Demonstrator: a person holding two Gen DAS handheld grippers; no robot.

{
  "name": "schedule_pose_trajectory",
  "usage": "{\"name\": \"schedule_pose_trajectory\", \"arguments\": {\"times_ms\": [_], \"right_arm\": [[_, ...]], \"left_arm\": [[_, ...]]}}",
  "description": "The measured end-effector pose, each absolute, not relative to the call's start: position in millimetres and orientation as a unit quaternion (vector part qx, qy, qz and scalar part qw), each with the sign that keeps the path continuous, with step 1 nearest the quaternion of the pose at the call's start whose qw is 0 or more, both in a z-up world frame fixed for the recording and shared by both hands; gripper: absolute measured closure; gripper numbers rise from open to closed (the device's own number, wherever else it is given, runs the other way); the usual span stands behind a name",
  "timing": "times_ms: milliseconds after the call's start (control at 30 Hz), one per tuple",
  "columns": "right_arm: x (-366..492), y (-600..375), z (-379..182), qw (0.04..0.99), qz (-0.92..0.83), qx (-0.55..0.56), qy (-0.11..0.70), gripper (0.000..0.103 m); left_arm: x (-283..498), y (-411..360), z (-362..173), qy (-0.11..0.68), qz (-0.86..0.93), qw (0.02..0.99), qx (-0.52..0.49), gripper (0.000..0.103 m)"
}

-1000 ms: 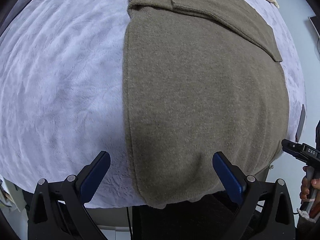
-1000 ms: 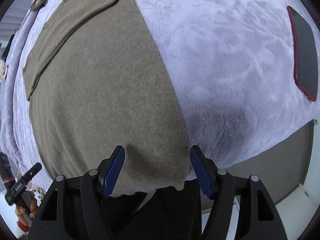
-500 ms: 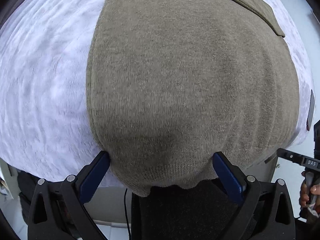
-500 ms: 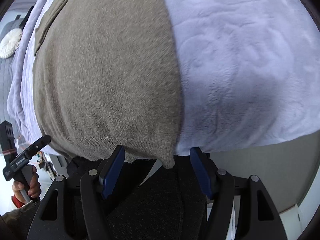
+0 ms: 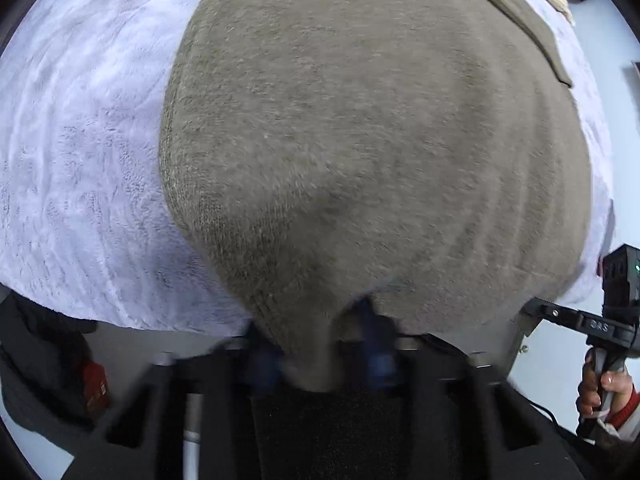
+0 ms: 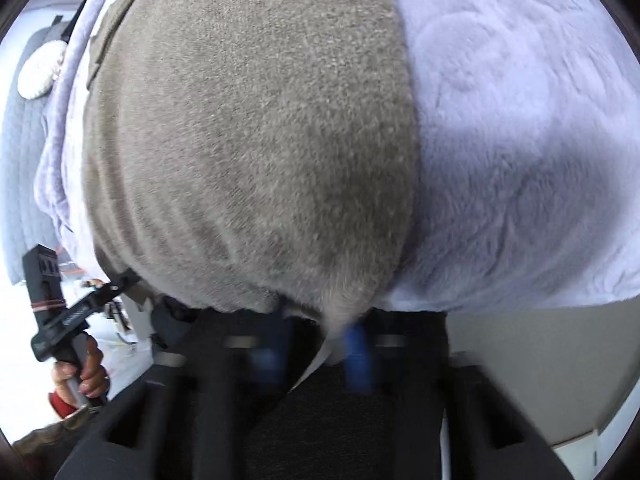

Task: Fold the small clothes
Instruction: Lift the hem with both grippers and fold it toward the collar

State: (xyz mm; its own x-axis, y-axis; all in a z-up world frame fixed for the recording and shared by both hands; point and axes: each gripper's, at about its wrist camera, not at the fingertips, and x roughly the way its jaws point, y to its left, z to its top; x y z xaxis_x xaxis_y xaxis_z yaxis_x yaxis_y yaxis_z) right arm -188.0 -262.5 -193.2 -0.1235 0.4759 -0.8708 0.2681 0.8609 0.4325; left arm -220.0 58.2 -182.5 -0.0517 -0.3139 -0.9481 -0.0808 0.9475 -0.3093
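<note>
One olive knit garment (image 5: 360, 140) on lilac blanket (image 5: 80, 140), two tongs (image 5: 320, 356) (image 6: 316, 356) pinching hem

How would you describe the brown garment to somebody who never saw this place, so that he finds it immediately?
Look first at the pale lilac fleece blanket covering the surface. On it lies the olive-brown knitted garment, spread flat, its near hem hanging over the edge, where both tools pinch it. It is the only dark, knitted cloth on the fluffy pale blanket.

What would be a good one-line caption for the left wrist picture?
Left gripper closing on the near hem of an olive knit garment spread over a lilac fleece blanket.
</note>
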Motion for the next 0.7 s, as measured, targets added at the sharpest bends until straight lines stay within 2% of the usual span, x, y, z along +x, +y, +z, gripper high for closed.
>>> {"name": "schedule_pose_trajectory", "arguments": {"times_ms": [33, 367, 500, 700], "right_arm": [[-189.0, -263.9, -187.8, 0.617, 0.092, 0.257, 0.738, 0.095], [-173.3, -266.7, -119.6, 0.643, 0.161, 0.37, 0.651, 0.095], [-155.8, -273.6, -94.8, 0.653, 0.169, 0.415, 0.61, 0.096], [-128.8, -275.7, -68.4, 0.668, 0.16, 0.469, 0.555, 0.096]], "left_arm": [[-222.2, 65.4, -175.9, 0.718, -0.096, 0.676, -0.139, 0.09], [-181.1, 94.3, -75.6, 0.642, -0.188, 0.725, -0.165, 0.09], [-148.9, 94.1, -50.5, 0.621, -0.211, 0.737, -0.164, 0.09], [-89.7, 96.1, -40.3, 0.603, -0.251, 0.739, -0.163, 0.09]]}}
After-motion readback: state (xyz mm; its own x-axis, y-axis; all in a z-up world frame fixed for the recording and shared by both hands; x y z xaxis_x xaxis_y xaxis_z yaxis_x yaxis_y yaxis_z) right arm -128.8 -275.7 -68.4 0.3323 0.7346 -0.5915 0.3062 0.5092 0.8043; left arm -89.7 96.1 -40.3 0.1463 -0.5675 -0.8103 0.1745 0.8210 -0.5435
